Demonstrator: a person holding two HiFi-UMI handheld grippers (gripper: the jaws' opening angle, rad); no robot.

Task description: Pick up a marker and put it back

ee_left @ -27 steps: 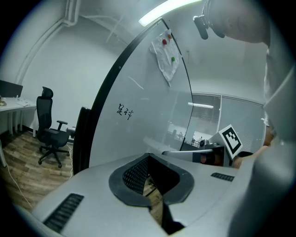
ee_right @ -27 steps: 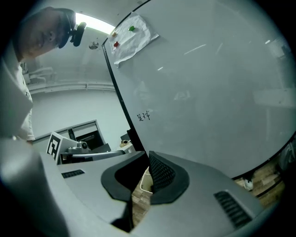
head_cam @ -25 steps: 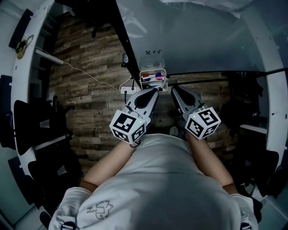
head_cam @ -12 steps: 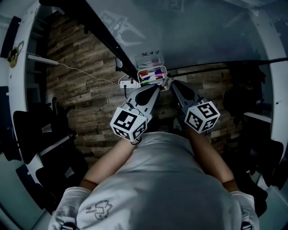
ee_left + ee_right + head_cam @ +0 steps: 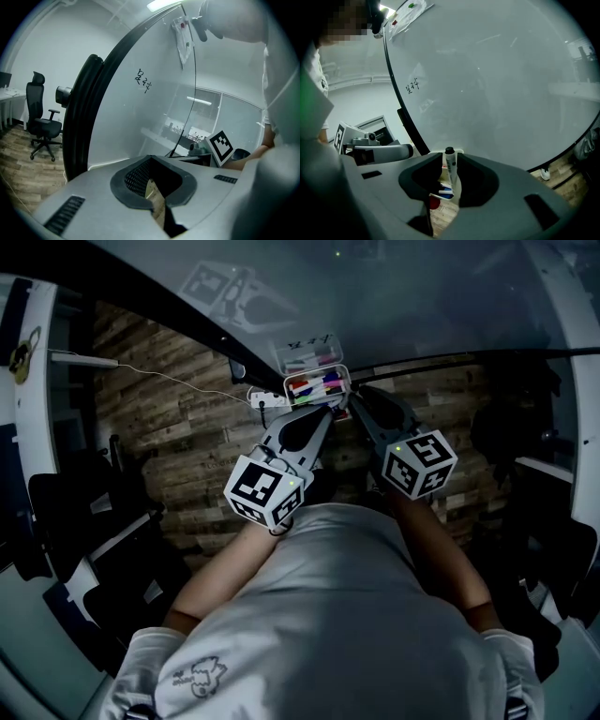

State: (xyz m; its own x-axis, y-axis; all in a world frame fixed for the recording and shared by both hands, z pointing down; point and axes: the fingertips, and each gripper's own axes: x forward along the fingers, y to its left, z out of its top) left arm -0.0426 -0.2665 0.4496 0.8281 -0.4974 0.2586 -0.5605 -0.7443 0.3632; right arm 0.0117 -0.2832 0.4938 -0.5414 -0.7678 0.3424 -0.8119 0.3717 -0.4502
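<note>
One upright marker (image 5: pixel 451 169), black cap up, in the right gripper (image 5: pixel 449 158)

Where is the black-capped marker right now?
In the right gripper view, the marker stands upright, clamped between the right tongs, just above the tray at the whiteboard.

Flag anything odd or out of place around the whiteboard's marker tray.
Nothing looks spilled or damaged. One marker stands upright, clamped in the right tool, while the other markers lie flat in the tray.
</note>
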